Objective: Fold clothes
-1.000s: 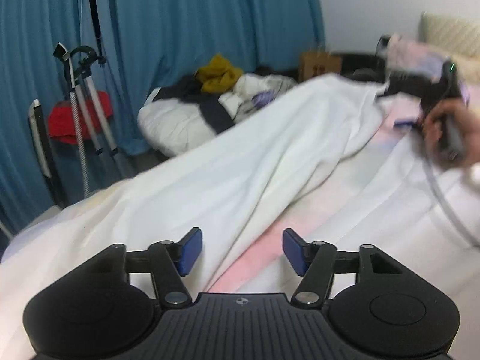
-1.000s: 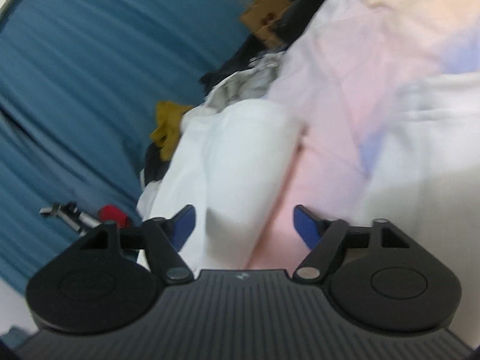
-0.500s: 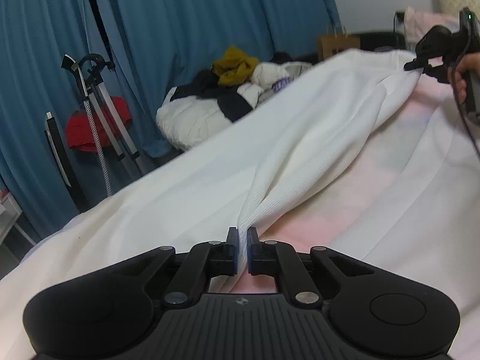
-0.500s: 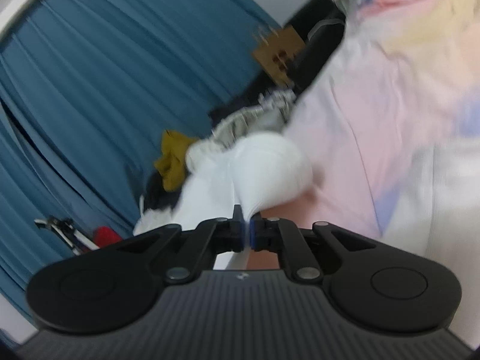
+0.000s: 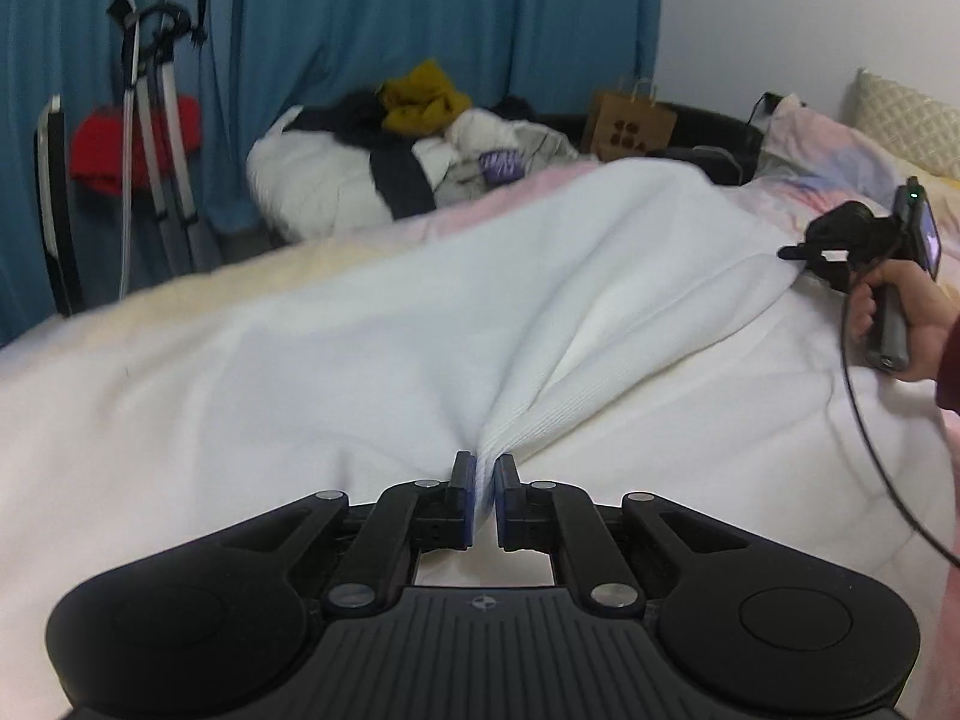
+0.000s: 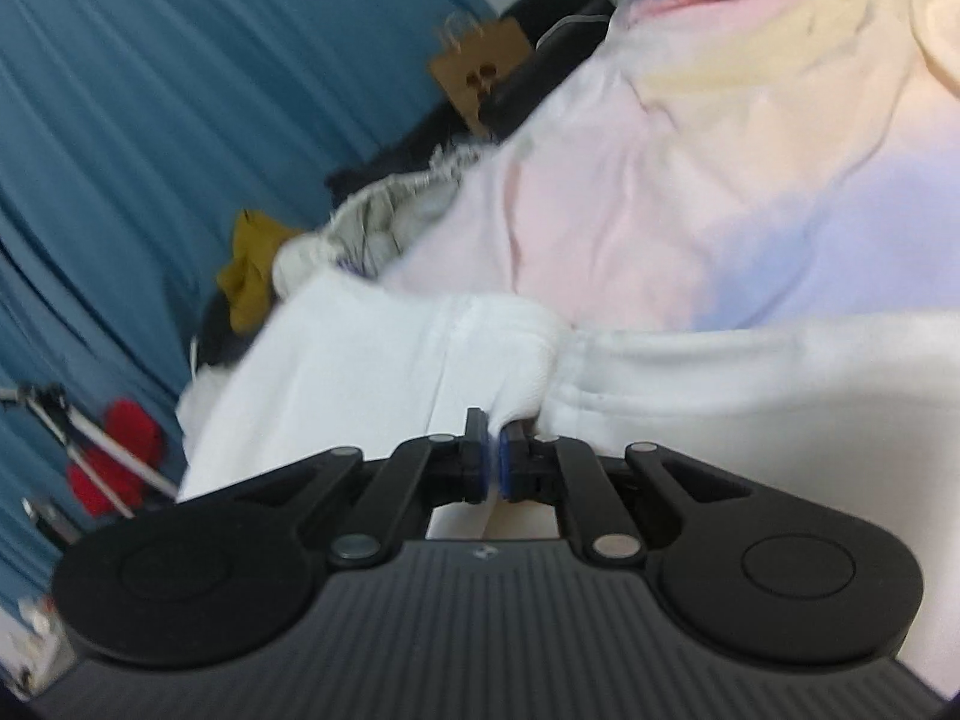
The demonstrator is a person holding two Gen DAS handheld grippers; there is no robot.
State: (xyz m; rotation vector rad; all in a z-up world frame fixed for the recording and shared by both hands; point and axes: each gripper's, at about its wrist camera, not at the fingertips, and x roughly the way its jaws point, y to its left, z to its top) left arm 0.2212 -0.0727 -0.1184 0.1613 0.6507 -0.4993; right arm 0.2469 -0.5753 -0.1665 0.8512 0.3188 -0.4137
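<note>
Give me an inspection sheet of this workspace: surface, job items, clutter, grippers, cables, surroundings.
Surface: bed with a pastel pink, yellow and lilac cover.
Job's things: white garment spread over the bed, pulled into taut ridges between the two grips.
Clutter: pile of clothes beyond the bed, a mustard piece on top; brown paper bag.
Grippers: left gripper shut on the white garment; right gripper shut on another edge of it, held by a hand.
Cables: black cable trailing from the right gripper across the bed.
Surroundings: blue curtain, red item beside a folded metal frame, pillow.
</note>
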